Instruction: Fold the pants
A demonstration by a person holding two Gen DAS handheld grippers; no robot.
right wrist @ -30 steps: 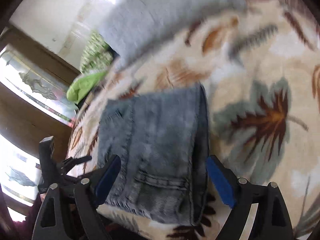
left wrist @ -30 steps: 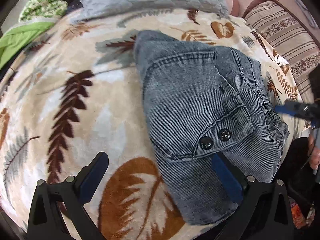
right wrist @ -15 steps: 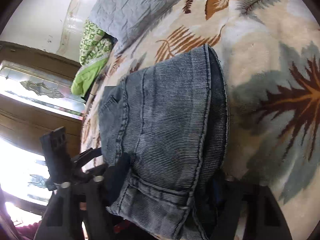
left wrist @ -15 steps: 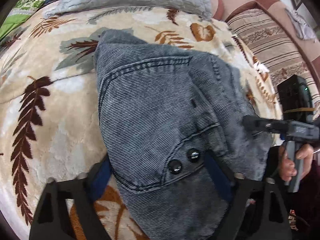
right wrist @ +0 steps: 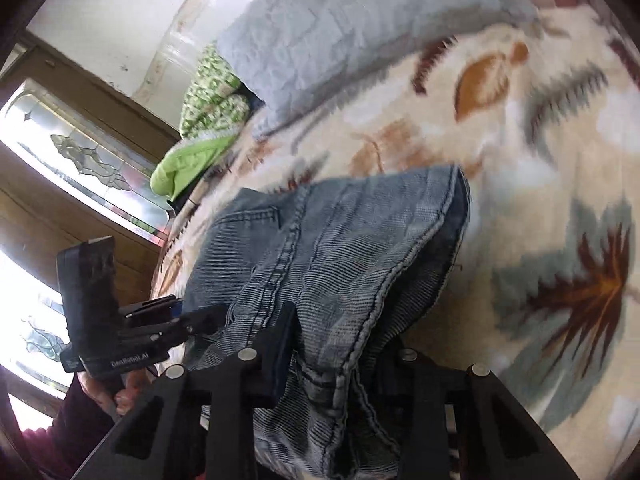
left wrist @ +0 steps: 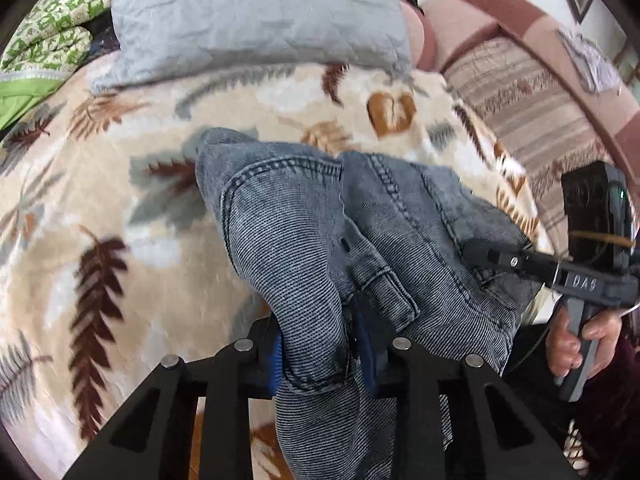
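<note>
The grey-blue denim pants [left wrist: 304, 240] lie folded in a bundle on the leaf-patterned blanket [left wrist: 100, 200]. My left gripper [left wrist: 320, 348] is shut on the near edge of the pants and bunches the cloth up between its blue pads. My right gripper [right wrist: 340, 352] is shut on the other near edge of the pants [right wrist: 340, 248], with the hem raised off the blanket. The right gripper also shows at the right of the left wrist view [left wrist: 480, 252], and the left gripper at the left of the right wrist view [right wrist: 192, 320].
A grey quilted pillow [left wrist: 248, 16] lies at the far side of the bed. A green patterned quilt [left wrist: 40, 48] is at the far left. A striped cushion [left wrist: 540, 92] sits at the right. A wooden cabinet with glass [right wrist: 60, 152] stands beyond the bed's edge.
Both grippers moved in over the near edge of the pants and closed on the cloth. The edge is now lifted and bunched where it lay flat before.
</note>
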